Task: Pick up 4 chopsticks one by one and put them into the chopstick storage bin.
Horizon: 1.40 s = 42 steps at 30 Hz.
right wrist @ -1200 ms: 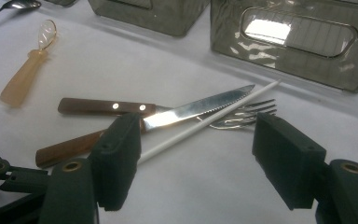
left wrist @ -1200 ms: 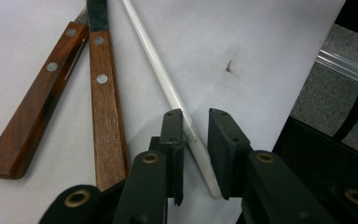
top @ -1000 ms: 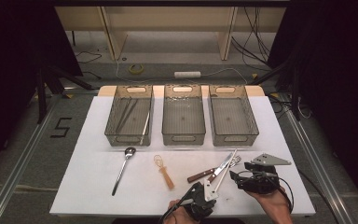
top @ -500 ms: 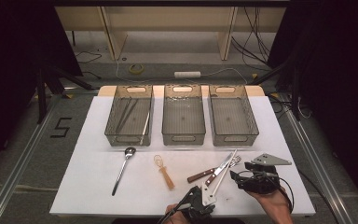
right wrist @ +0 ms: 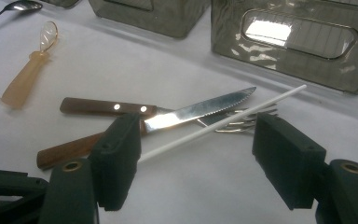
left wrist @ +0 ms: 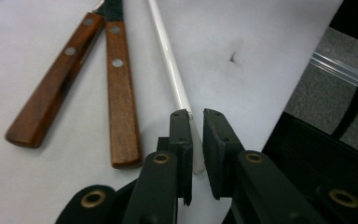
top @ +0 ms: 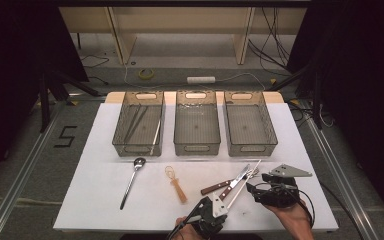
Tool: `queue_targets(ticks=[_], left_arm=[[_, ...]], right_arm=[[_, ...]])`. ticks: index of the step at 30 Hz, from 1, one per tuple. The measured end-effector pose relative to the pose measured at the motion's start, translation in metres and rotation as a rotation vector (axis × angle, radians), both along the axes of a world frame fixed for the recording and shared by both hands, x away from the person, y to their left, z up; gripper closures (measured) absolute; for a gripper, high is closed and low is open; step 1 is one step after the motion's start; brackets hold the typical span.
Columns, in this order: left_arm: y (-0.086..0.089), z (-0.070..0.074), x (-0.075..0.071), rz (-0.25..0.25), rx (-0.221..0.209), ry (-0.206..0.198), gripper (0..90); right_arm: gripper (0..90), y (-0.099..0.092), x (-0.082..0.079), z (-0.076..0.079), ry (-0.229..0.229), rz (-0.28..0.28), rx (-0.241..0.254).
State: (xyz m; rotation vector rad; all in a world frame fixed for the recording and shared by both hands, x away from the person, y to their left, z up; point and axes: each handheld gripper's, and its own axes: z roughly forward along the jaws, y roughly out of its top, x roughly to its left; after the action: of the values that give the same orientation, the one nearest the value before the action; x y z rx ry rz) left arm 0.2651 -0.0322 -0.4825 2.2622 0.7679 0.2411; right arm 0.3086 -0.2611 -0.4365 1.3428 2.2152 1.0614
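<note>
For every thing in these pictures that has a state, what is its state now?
Left gripper: jaws just closing on the white stick's end.
Right gripper: open, holding nothing.
Thin white stick: lying across the knife and fork.
Wooden-handled knife: flat on the table.
Left grey bin: holds long utensils.

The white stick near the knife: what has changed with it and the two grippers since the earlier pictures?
The left gripper has just been closing its jaws around the near end of the white stick; they stand narrow with the stick between them. The stick itself lies where it lay. The right gripper stayed open and in place, and the knife, fork and spoon did not move.
</note>
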Motion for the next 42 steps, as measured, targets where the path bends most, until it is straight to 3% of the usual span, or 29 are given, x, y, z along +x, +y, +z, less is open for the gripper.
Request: queue_targets(ticks=[1, 2, 8, 11, 16, 21, 29, 32, 42], left_arm=[[0.002, 0.004, 0.001, 0.004, -0.015, -0.013, 83.3], [0.002, 0.006, 0.002, 0.007, -0.025, 0.000, 89.0], [0.002, 0.003, 0.005, 0.006, -0.032, 0.033, 88.4], [0.000, 0.004, 0.005, 0.003, -0.031, 0.020, 78.4], [-0.004, 0.001, 0.008, 0.018, -0.023, 0.008, 69.1], [-0.007, -0.004, 0.007, 0.016, -0.012, 0.003, 68.5], [-0.012, -0.007, 0.007, 0.021, 0.005, -0.034, 73.3], [-0.013, -0.007, 0.006, 0.027, 0.006, -0.037, 79.0], [-0.010, -0.006, 0.011, 0.057, -0.029, 0.001, 82.1]], right_arm=[[33.5, 0.000, 0.000, 0.000, -0.001, 0.002, 0.001], [33.5, 0.000, 0.000, 0.000, -0.003, 0.004, 0.002], [33.5, 0.001, 0.000, 0.000, -0.004, 0.014, 0.004], [33.4, 0.001, 0.001, 0.000, -0.001, 0.012, 0.005], [33.4, 0.002, 0.001, 0.000, -0.002, 0.018, 0.003], [33.4, 0.001, 0.001, 0.000, -0.005, 0.016, 0.005], [33.4, 0.001, 0.001, 0.000, -0.002, 0.017, 0.002], [33.4, 0.002, 0.001, 0.000, -0.003, 0.017, 0.003], [33.4, 0.002, 0.001, 0.000, -0.004, 0.017, 0.003]])
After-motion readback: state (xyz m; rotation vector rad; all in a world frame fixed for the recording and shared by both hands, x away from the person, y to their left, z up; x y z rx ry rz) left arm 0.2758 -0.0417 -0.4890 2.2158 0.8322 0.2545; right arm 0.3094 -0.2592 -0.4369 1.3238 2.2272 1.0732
